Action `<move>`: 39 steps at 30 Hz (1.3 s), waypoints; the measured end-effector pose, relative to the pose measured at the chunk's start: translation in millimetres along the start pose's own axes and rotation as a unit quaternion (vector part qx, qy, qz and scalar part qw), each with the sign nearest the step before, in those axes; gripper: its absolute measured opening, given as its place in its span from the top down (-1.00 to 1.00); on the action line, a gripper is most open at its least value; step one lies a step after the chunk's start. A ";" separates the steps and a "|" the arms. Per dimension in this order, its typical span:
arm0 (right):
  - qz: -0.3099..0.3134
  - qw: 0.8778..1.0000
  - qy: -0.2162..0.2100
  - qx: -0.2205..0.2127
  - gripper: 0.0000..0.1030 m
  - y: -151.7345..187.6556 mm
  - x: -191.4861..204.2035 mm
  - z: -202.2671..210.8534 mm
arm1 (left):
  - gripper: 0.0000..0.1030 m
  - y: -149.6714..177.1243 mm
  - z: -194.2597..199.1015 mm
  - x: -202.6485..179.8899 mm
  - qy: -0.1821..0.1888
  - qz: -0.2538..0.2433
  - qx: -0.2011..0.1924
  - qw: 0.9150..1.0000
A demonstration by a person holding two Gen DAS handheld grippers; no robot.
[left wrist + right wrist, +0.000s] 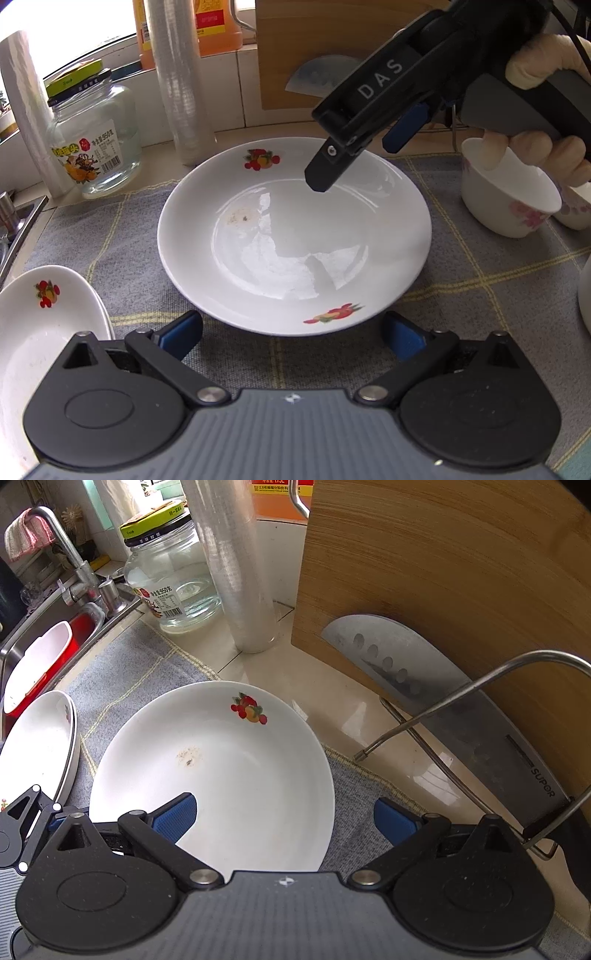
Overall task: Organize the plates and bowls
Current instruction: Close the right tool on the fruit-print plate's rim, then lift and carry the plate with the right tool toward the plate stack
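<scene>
Left claw [291, 332]: spread, empty, held at near rim of plate [295, 236].
Right claw [284, 818]: spread, empty, held over plate; "DAS" printed.
Plate: laid on mat [122, 229].
Knife [461, 698]: "SUPOR" marked.

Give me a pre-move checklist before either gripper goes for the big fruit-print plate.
1. Left gripper jaws open, nothing held: ok.
2. Right gripper jaws open, one finger over the plate's near edge: ok.
3. Big plate flat on the grey mat, nothing stacked on it: ok.
4. Plate clean: not ok, brown speck in the well.
5. Stacked plates at the left free to receive it: cannot tell, partly out of view.
6. Small bowl clear of the plate: ok.
</scene>
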State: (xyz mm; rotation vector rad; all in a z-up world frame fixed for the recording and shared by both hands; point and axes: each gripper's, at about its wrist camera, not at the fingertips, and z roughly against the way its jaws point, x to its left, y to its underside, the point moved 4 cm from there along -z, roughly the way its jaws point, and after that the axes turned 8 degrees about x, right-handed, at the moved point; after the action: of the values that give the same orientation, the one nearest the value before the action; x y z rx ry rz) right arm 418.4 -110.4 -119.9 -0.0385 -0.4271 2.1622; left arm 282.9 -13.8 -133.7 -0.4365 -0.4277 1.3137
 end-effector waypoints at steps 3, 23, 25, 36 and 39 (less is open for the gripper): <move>0.006 1.000 -0.002 0.006 -1.00 -1.0 0.1 -2.8 | -0.98 -2.7 -1.1 1.5 -0.001 -0.003 0.000 1.000; 0.068 0.996 -0.056 0.024 -0.95 -29.0 10.5 -18.0 | -0.97 -9.2 -1.6 4.2 -0.009 -0.022 -0.001 1.000; 0.071 0.996 -0.056 0.027 -0.91 -32.9 10.6 -20.0 | -0.97 -9.0 -1.8 4.3 -0.010 -0.024 -0.001 1.000; 0.078 0.993 -0.081 0.048 -0.71 -46.3 9.0 -31.2 | -0.98 -8.9 -3.9 5.4 -0.018 -0.031 0.001 0.999; 0.083 0.991 -0.085 0.056 -0.71 -47.6 8.3 -32.1 | -0.98 -9.6 -4.1 5.0 -0.021 -0.034 0.001 0.999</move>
State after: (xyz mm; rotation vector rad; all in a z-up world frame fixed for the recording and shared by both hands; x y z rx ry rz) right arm 456.7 -69.2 -133.9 0.1804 -0.4117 2.3606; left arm 294.0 -11.1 -131.8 -0.3907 -0.4732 1.2587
